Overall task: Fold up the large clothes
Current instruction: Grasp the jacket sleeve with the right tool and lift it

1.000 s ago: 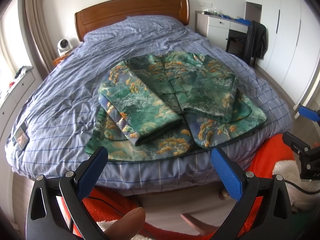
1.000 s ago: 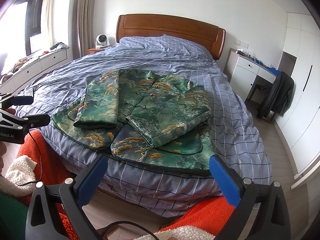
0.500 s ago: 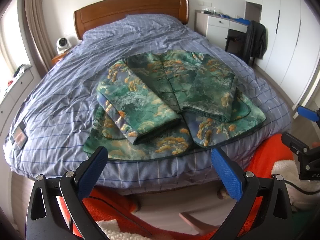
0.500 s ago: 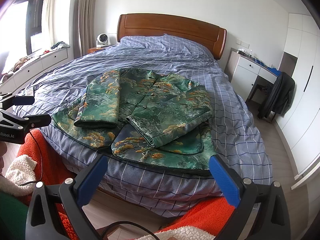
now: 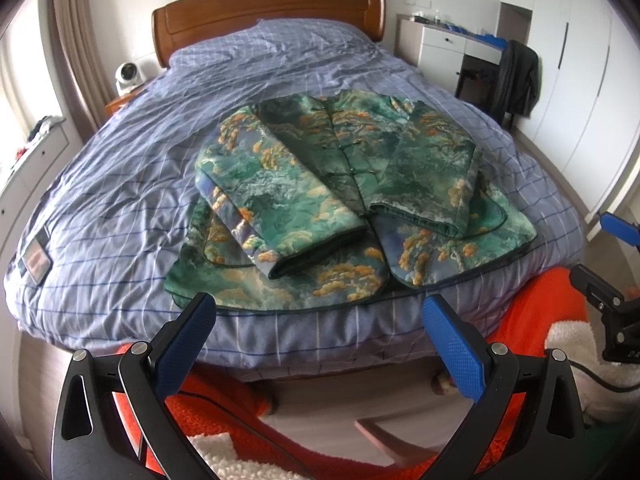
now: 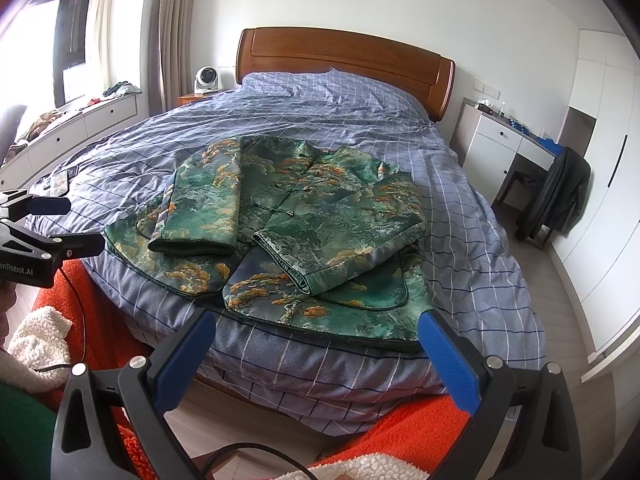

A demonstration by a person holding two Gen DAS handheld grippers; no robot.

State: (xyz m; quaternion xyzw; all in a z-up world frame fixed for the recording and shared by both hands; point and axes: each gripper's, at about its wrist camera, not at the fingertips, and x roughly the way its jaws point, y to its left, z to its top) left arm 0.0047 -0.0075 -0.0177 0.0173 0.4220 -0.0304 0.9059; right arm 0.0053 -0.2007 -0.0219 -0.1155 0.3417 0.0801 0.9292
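A green jacket (image 5: 344,184) printed with orange and white landscape lies flat on the bed near the foot edge, front up and buttoned, with both sleeves folded in over the body. It also shows in the right wrist view, jacket (image 6: 296,216). My left gripper (image 5: 319,312) hovers open just short of the hem, nothing between its blue pads. Open too, my right gripper (image 6: 316,322) sits in front of the hem's right part and holds nothing. Each gripper appears at the edge of the other's view: right gripper (image 5: 600,292), left gripper (image 6: 36,240).
The bed (image 5: 120,184) has a blue checked duvet and a wooden headboard (image 6: 344,56). A phone (image 5: 35,260) lies near its left edge. A white desk with a chair and dark coat (image 5: 516,76) stands at the right, wardrobes beyond. An orange fleece sleeve (image 6: 100,312) is below.
A fingertip that showed at the bottom of the left wrist view one second ago is gone. Both grippers have barely shifted; the jacket lies as before.
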